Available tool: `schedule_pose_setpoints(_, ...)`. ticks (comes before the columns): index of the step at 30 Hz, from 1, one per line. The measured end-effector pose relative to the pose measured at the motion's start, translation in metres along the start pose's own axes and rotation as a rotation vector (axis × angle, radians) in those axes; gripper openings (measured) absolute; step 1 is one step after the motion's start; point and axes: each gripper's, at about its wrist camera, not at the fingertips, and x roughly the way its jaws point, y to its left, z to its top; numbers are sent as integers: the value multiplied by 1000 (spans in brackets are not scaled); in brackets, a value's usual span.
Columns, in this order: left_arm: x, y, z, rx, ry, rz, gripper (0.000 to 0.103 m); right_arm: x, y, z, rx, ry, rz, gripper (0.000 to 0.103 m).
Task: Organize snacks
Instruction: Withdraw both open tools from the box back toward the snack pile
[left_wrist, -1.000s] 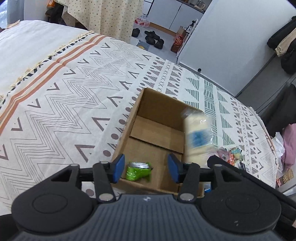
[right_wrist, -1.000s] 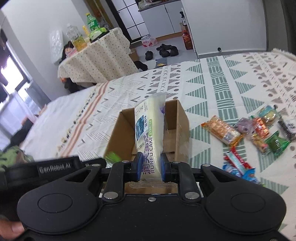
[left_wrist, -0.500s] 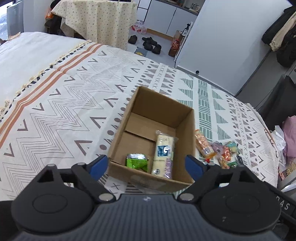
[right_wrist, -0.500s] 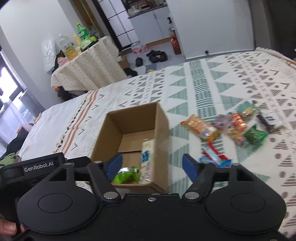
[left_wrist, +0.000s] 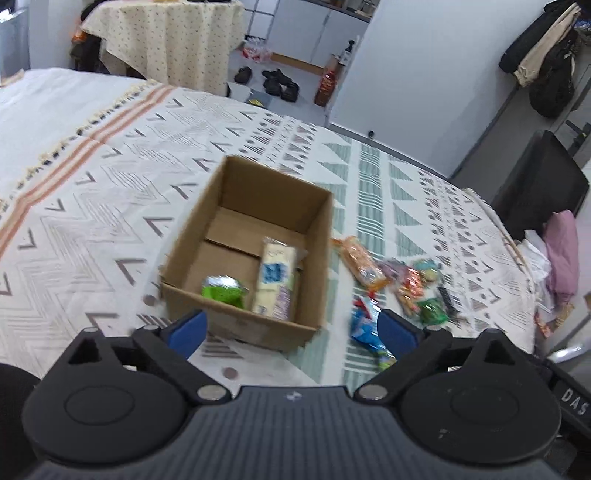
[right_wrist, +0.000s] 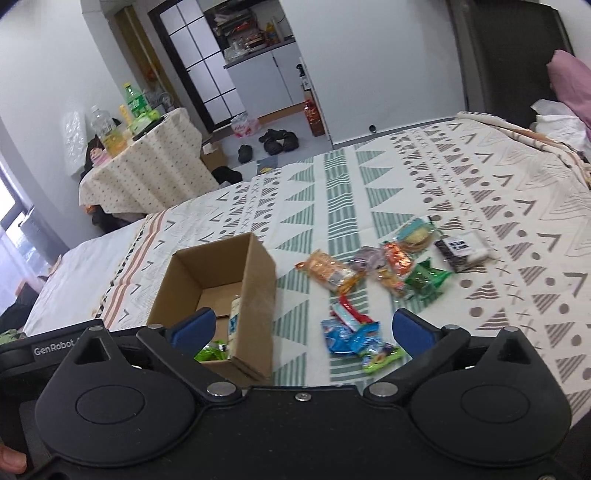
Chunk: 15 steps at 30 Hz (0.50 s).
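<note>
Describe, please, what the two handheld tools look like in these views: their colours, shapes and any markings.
Both tools look alike: matte black bodies with two round discs, angular black linkage arms with silver pivot screws, and blue pads on the fingertips. The left tool has a ribbed grey centre panel; white letters "DAS" show at that view's right edge. The right tool has a smooth black centre; white "GenRobot" lettering shows at left. No cables visible.

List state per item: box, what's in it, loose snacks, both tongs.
cardboard box: open-topped, upright on the bedspread
cake pack: in the box, lying along its right wall
green packet: in the box, near front wall
orange packet: loose on the bedspread, right of the box
blue packet: loose on the bedspread, nearest the right tongs
left tongs: open, empty
right tongs: open, empty
</note>
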Motion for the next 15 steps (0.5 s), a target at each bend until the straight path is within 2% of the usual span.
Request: schedule_pose_setpoints(15, 18, -59, -20, 52, 37, -54, 98, -22, -63, -5, 3, -26, -38, 103)
